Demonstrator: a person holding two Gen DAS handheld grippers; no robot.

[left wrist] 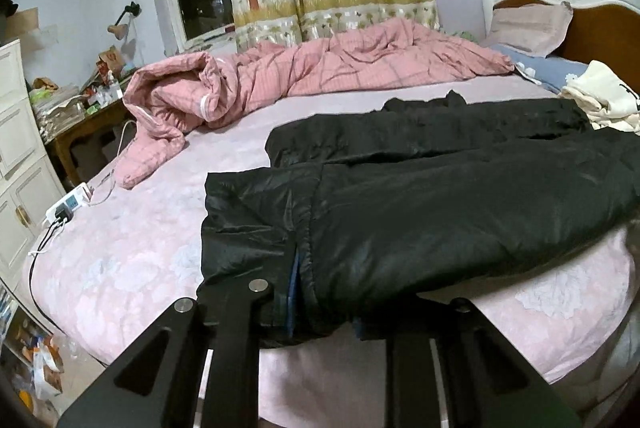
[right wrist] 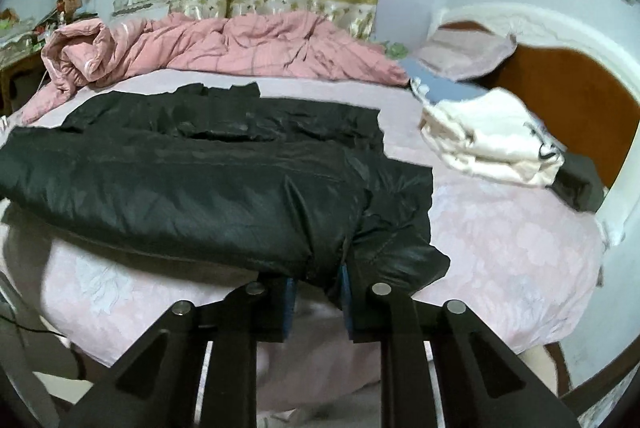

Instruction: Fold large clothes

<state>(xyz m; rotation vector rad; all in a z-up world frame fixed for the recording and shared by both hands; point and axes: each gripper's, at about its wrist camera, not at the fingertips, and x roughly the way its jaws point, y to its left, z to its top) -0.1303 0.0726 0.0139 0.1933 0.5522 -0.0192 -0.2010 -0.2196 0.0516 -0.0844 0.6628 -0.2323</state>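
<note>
Jacket (left wrist: 440,212), black, puffy, is laid across bed (left wrist: 140,268) near front edge. Judged soft, slick, bulky w/ light fill. Near hem is clamped by left gripper (left wrist: 320,312) & right gripper (right wrist: 318,298); thick seams are best gripped.

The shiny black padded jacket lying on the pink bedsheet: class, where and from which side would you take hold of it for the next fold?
Grip the shiny black padded jacket along its near hem, one claw toward each end, coming from the bed's front edge; that thick folded hem overhangs toward the cameras.
</note>
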